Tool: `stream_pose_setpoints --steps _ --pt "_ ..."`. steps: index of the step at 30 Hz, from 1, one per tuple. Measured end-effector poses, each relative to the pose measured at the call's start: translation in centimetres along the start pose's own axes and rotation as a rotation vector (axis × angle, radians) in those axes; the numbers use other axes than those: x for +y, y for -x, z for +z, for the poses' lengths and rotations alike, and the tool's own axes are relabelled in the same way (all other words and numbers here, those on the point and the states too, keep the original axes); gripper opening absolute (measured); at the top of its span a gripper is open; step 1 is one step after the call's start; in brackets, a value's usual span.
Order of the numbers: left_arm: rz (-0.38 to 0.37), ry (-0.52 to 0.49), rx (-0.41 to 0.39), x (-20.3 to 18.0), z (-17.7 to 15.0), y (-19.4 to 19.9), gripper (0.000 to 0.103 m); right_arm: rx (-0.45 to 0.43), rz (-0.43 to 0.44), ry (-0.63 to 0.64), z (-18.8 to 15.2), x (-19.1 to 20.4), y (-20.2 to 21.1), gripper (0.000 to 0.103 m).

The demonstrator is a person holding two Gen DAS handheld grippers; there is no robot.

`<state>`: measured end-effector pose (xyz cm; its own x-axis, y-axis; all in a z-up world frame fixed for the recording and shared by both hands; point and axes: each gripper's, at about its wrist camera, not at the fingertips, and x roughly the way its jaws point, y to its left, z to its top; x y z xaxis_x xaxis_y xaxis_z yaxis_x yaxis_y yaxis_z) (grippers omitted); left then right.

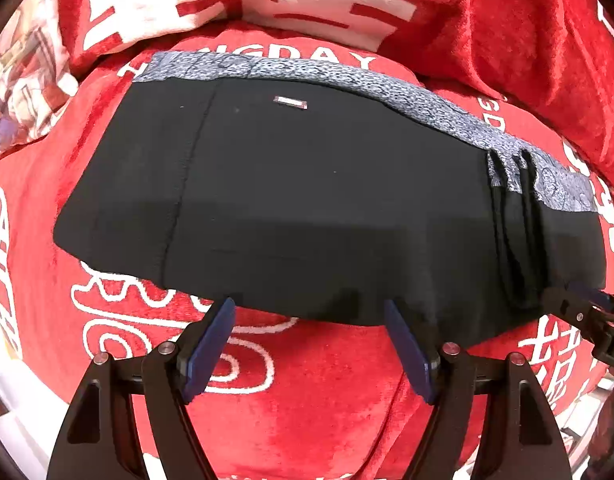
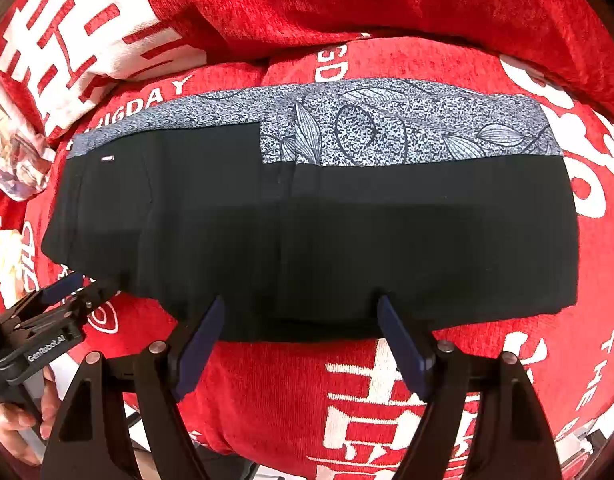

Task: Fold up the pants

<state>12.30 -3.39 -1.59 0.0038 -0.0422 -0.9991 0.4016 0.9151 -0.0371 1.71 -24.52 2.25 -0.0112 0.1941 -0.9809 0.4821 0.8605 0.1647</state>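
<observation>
Black pants (image 1: 307, 200) lie folded flat on the red blanket, with a grey leaf-patterned band (image 1: 387, 92) along the far edge. They also show in the right wrist view (image 2: 327, 232), with the patterned band (image 2: 387, 128) at the far side. My left gripper (image 1: 311, 312) is open, its fingertips at the pants' near edge. My right gripper (image 2: 299, 308) is open, its tips at the near edge too. The right gripper also shows in the left wrist view (image 1: 579, 304) at the pants' right corner. The left gripper shows in the right wrist view (image 2: 73, 288) by the left corner.
A red blanket (image 1: 307, 400) with white characters and letters covers the surface. More red blanket is bunched behind the pants (image 2: 347, 8). A pale patterned cloth (image 1: 23, 92) lies at the far left. A hand (image 2: 23, 420) holds the left gripper's handle.
</observation>
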Motion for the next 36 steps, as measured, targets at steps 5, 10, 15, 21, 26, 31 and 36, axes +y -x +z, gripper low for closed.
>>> stream_pose_setpoints --steps 5,10,15,21,26,31,36 --pt "-0.002 0.018 -0.003 1.1 -0.2 0.2 0.078 0.004 -0.020 0.008 -0.1 0.3 -0.2 0.081" --pt "-0.062 0.106 0.009 4.3 -0.9 0.6 0.078 0.004 -0.038 0.012 0.0 0.5 -0.3 0.081" --pt "-0.070 0.185 0.008 7.6 -1.3 1.0 0.078 0.005 -0.046 0.018 -0.1 0.7 -0.4 0.082" --pt "-0.082 0.211 -0.004 9.4 -1.3 1.5 0.078 0.008 -0.038 0.005 -0.1 0.6 -0.6 0.085" --pt "-0.310 0.257 -0.045 10.0 -1.4 2.9 0.078 0.009 -0.013 -0.014 0.0 0.5 -0.6 0.088" --pt "-0.420 0.260 -0.069 9.8 -1.0 4.0 0.078 -0.005 0.089 -0.064 -0.1 -0.2 0.3 0.090" --pt "-0.385 0.239 -0.058 8.3 -0.4 3.7 0.078 -0.014 0.336 -0.210 -0.7 -2.1 1.2 0.090"
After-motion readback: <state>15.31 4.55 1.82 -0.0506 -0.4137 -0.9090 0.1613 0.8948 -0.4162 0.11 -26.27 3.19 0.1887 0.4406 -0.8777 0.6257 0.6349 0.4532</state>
